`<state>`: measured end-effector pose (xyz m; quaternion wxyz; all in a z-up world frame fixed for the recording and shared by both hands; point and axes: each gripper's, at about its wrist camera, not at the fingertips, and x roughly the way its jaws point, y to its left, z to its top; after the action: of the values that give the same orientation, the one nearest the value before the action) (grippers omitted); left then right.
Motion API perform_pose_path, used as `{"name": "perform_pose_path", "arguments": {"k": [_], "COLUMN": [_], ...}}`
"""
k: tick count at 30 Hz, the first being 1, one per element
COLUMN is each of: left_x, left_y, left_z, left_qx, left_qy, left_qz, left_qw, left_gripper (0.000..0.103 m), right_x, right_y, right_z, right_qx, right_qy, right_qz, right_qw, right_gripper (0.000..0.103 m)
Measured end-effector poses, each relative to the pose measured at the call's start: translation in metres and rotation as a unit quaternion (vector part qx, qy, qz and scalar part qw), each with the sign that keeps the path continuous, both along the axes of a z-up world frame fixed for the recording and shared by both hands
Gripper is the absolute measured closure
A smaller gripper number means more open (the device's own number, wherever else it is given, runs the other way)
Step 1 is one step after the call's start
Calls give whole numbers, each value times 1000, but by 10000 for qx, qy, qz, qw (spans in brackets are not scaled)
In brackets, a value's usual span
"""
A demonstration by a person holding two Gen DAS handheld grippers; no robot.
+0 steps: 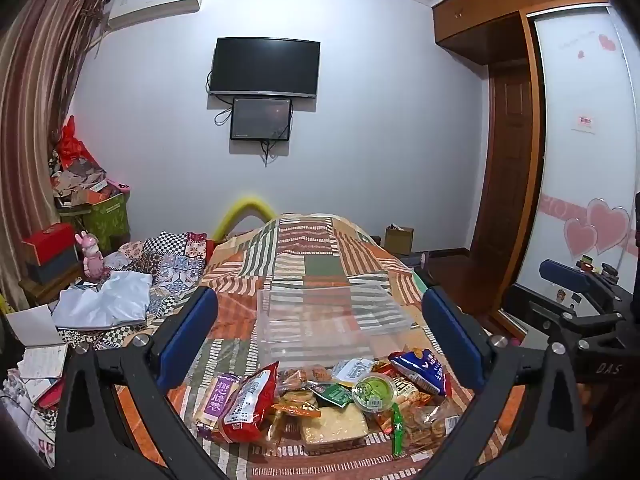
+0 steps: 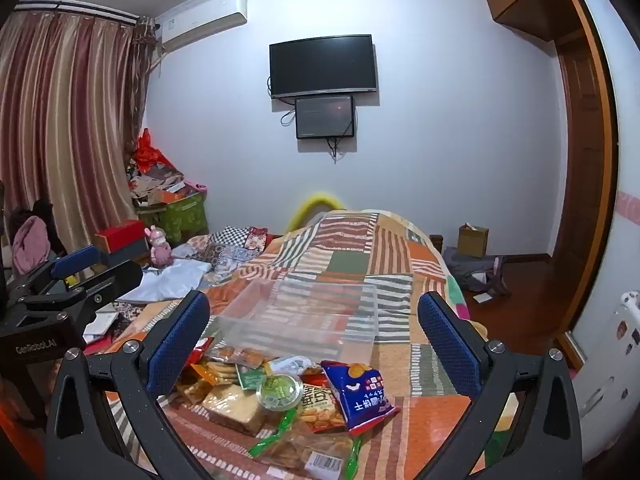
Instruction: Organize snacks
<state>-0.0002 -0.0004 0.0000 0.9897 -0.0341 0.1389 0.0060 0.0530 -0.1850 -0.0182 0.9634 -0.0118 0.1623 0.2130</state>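
Two handheld grippers hover side by side over a patchwork bedspread [image 1: 320, 264], both tipped slightly downward toward a heap of snacks at the near end of the bed. The left gripper [image 1: 320, 340] has its blue-padded fingers [image 1: 188, 336] spread wide, nothing between them, framing the snack pile [image 1: 332, 400] and the clear plastic bin [image 1: 332, 316] that sits just behind it on the quilt. The right gripper [image 2: 314, 340] is likewise released, its blue pads [image 2: 448, 340] fully apart and gripping nothing, with the same bin [image 2: 304, 316] ahead of it and the pile [image 2: 288, 400] below. Each tool shows at the edge of the other's view: the right one at the left camera's right margin, the left one at the right camera's left margin, so the two are held near one another at similar height. In the pile, a red packet [image 1: 248, 404] lies at the left, a blue chip bag [image 2: 356, 394] at the right, a small round green-lidded cup [image 2: 280, 390] near the middle, and a pale block of wrapped biscuits [image 2: 234, 406] beside it. The bin holds no snacks; all lie loose on the bedspread in front of it, several overlapping. A wall-mounted television [image 1: 264, 68] hangs on the far wall, striped curtains [image 2: 60, 128] at the left
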Motion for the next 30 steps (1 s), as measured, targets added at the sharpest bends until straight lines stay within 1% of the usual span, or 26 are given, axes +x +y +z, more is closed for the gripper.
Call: {"name": "perform_pose_path", "arguments": {"k": [8,9,15,17,22,24,30], "left_x": [3,1,9,-2,-2,-2,-1], "left_y": [-3,-4,-5,-2,-2,-2,-3], "left_z": [4,10,15,6,5,4,3], "left_qx": [-17,-30,-26,-19,-26,-22,-16], "left_qy": [42,25,68,-27,-13,-10,-4], "left_qz": [20,-7,-26,-103,-131,-136,-143], "left_qw": [10000,10000,10000,9999,9999,9999,9999], "left_gripper": [0,0,0,0,0,0,0], "right_x": [3,-1,-1,-3,-3,-2,-3], "right_y": [2,3,4,4,3,5,4], "right_z": [1,2,2,2,2,-4,-2], "right_qx": [-63,3,17,17,11,15,28], "right_qy": [0,-16,-9,-14,-31,-44,-54], "right_qz": [-55,4,0,-4,-2,37,44], "right_qw": [10000,10000,10000,10000,10000,10000,10000], "right_gripper": [0,0,0,0,0,0,0]}}
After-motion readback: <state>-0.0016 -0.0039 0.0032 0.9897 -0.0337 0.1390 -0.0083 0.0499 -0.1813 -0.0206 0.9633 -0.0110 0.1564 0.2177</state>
